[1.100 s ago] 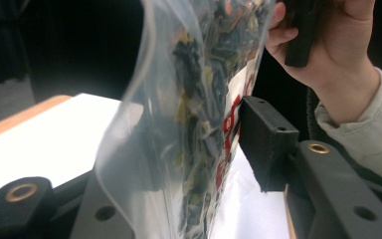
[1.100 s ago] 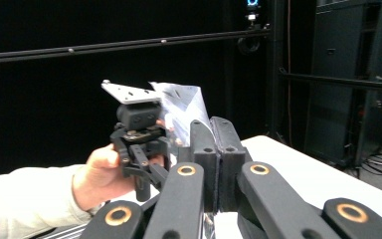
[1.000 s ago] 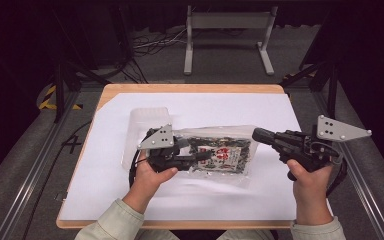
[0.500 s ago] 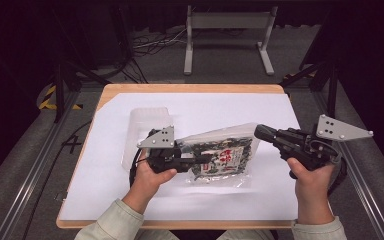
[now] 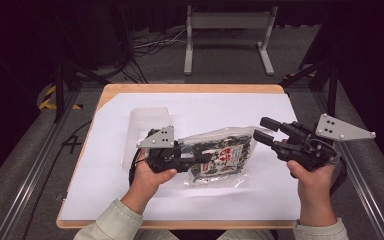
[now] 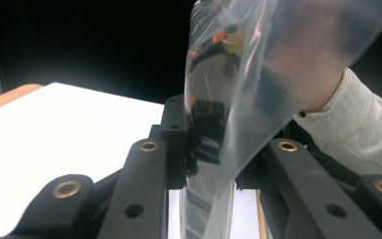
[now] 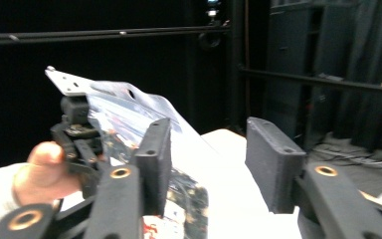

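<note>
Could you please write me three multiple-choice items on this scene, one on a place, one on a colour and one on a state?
1. Where is the snack bag?
A. on the floor
B. between the two grippers, over the white sheet
C. inside the clear tub

2. What colour is the sheet on the table?
A. white
B. green
C. red

3. How is the right gripper?
A. shut on the bag
B. lying on the table
C. open

Key: 1 B, the left gripper pinches its end above the sheet; 2 A, it looks plain white; 3 C, its fingers stand apart with nothing between them, having just opened.
</note>
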Demonstrator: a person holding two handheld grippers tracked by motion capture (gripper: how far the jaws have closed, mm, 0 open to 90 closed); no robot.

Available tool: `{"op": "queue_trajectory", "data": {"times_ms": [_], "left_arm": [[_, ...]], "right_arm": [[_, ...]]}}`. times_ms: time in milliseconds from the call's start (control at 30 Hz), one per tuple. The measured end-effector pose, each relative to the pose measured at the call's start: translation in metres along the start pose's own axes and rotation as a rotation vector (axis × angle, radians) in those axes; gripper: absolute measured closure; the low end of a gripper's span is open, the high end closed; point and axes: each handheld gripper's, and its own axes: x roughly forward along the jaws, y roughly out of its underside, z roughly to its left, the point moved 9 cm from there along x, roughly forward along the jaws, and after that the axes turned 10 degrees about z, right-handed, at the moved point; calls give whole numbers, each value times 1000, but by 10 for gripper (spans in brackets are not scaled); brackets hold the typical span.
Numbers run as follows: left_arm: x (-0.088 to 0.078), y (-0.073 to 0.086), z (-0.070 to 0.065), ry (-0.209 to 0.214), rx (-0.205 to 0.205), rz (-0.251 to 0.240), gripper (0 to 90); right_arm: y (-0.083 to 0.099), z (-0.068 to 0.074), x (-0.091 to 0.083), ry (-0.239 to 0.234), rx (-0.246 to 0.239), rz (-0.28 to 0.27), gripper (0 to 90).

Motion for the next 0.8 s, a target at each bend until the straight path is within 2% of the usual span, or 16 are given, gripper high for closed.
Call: {"op": "queue_trajectory", "data": {"times_ms": [267,433,533,700,800], "left_arm": [[-15,-9,1,-55,13,-11,723],[-34,-16,4,-89,16,-45,723],[-43,-19,5,-93,29,-66,723],[-64,-27,8,-114,34,-124,722],[-71,-30,10,-125,34,-141,723]], "right_arm": [[-2,-4,-3,44,-2,-15,427],[-1,-7,-6,74,-17,-1,416],[1,-8,-7,84,-21,7,412],[6,-12,-8,99,-8,28,412],[9,-14,-9,104,1,35,411]]}}
